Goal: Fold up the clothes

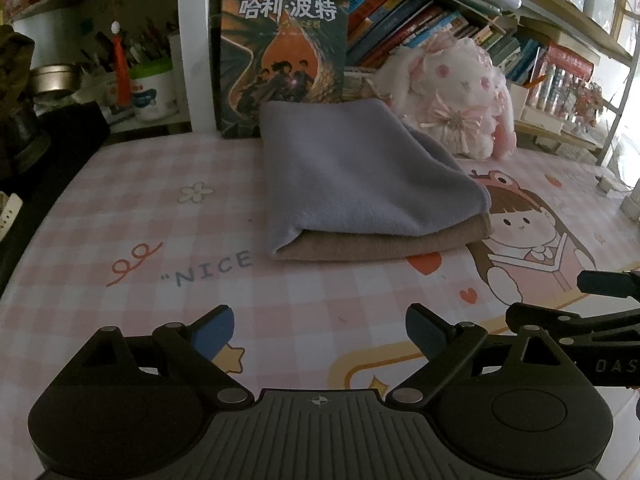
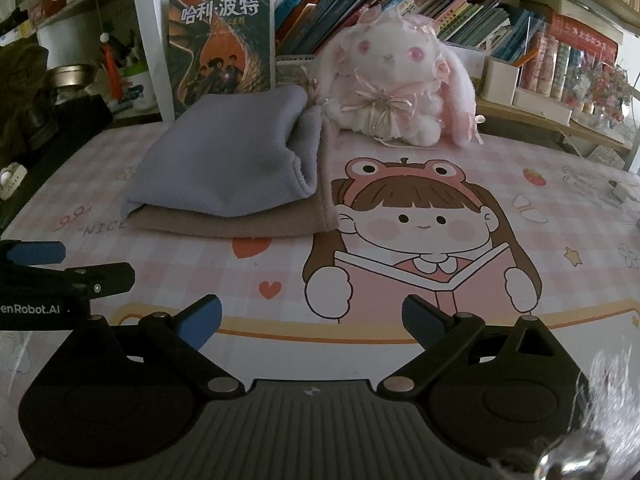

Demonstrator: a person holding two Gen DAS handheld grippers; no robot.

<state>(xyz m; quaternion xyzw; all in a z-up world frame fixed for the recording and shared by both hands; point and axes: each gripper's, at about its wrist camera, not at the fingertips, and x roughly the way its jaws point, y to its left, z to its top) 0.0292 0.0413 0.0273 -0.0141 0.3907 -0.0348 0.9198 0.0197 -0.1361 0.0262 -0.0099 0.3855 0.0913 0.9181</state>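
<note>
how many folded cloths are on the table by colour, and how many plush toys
lavender cloth: 1, folded, lying on top
tan cloth: 1, folded, underneath
plush bunny: 1, white and pink, upright behind the stack
total: 3

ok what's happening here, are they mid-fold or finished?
Looks finished or between folds. The grey cloth lies folded on top of a folded tan cloth, stacked on the pink mat in front of a book and a plush bunny. Both grippers are open, empty and pulled back from the stack: the left gripper faces it head-on, the right gripper sits over the cartoon girl print. Nothing is being held.
</note>
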